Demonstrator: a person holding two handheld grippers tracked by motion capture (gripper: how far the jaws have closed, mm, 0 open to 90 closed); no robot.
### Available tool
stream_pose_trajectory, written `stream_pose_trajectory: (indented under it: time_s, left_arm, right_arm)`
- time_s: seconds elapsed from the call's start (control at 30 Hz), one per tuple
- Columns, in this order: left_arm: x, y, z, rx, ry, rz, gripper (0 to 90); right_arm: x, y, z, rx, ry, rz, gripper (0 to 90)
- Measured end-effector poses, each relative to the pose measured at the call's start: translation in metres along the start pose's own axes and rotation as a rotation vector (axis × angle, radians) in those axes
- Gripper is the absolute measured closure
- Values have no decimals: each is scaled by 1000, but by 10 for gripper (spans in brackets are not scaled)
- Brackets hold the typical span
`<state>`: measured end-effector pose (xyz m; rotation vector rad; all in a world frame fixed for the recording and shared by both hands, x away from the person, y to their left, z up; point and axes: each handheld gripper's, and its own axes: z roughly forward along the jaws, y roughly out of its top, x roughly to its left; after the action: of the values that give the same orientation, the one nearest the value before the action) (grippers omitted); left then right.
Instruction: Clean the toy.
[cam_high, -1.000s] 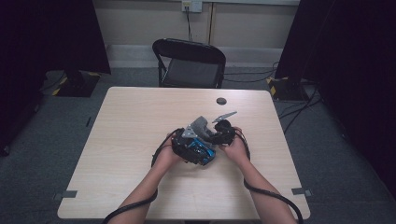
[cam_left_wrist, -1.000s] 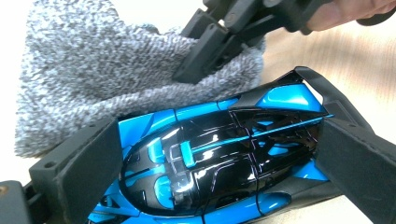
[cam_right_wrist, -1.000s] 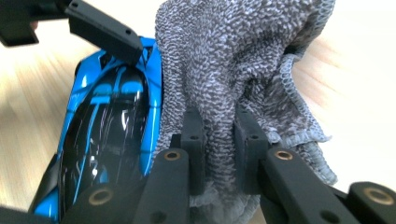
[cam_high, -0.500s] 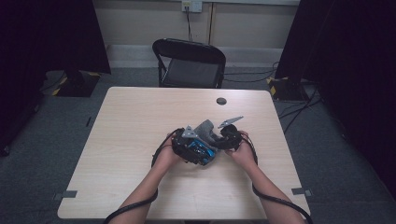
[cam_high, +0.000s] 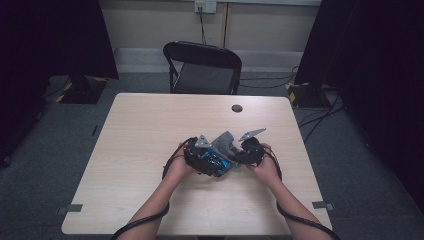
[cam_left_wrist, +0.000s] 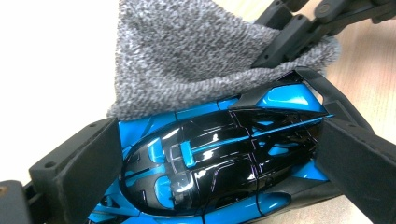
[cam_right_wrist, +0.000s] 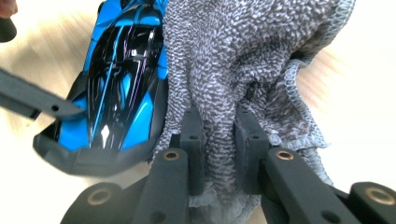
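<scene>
Both my forearms reach in over the worktop (cam_high: 135, 150), hands close together near its middle. My left claw (cam_high: 207, 161) clamps the blue and black toy car (cam_left_wrist: 219, 158) by its sides. My right claw (cam_right_wrist: 219, 154) pinches a grey knitted cloth (cam_right_wrist: 243, 60) lying against the car. The cloth hides one flank of the car; its wheels are out of sight.

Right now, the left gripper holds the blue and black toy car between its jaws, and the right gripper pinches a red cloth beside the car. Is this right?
Not quite: the cloth is grey, not red, as the right gripper view shows. The rest holds: the left gripper holds the blue and black toy car between its jaws, and the right gripper pinches the cloth beside the car.
</scene>
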<state>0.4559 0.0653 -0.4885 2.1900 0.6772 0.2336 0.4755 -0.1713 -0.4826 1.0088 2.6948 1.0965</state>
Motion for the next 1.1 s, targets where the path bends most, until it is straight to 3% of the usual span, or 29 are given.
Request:
stream_pose_trajectory:
  time_s: [0.47,1.1]
  left_arm:
    - [0,0,0,2,-3,3,10]
    - [1,-1,-1,-5,-8,5,14]
  right_arm:
    - [5,-19,-14,-16,2,18,762]
    - [14,-38,-33,17,21,7,764]
